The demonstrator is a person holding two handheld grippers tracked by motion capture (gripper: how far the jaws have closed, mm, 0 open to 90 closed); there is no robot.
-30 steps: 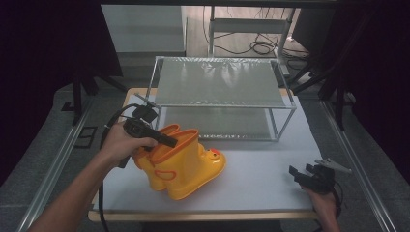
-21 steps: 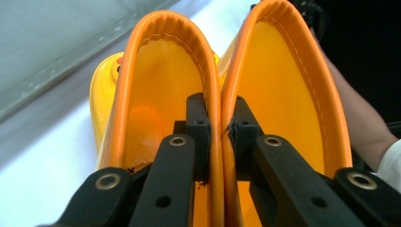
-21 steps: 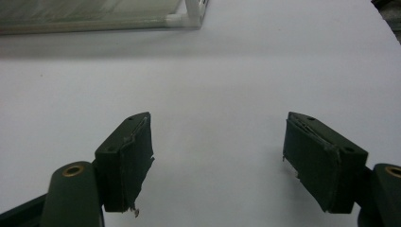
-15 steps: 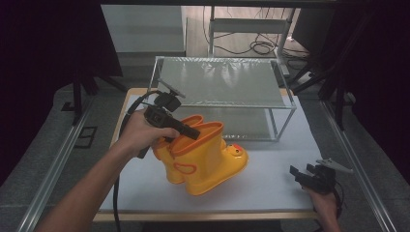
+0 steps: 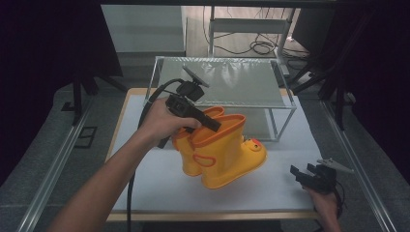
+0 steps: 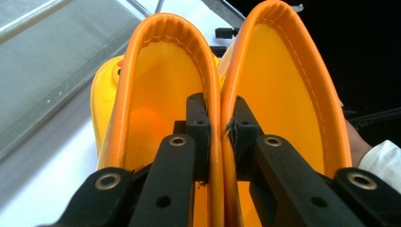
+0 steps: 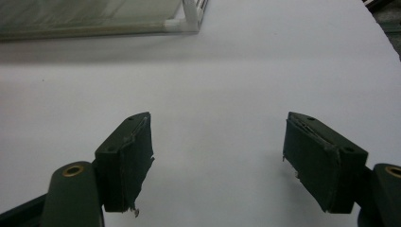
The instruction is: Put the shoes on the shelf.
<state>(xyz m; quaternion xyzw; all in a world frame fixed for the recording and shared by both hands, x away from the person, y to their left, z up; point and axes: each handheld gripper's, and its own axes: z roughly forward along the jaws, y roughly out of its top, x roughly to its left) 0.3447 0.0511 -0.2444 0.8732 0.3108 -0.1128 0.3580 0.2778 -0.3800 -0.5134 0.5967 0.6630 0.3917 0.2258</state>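
Left claw (image 6: pixel 215 127) pinches yellow boots (image 5: pixel 222 150) by adjoining rims, lifted.

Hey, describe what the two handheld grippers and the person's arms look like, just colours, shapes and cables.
Both are black. The left gripper has slotted arms with brass-ringed holes, flat rectangular pads, a grey three-cornered plate on top and a thick black cable trailing down. The right gripper carries the same kind of grey plate; its dark pads are worn, with frayed edges. The left forearm is bare, no sleeve.
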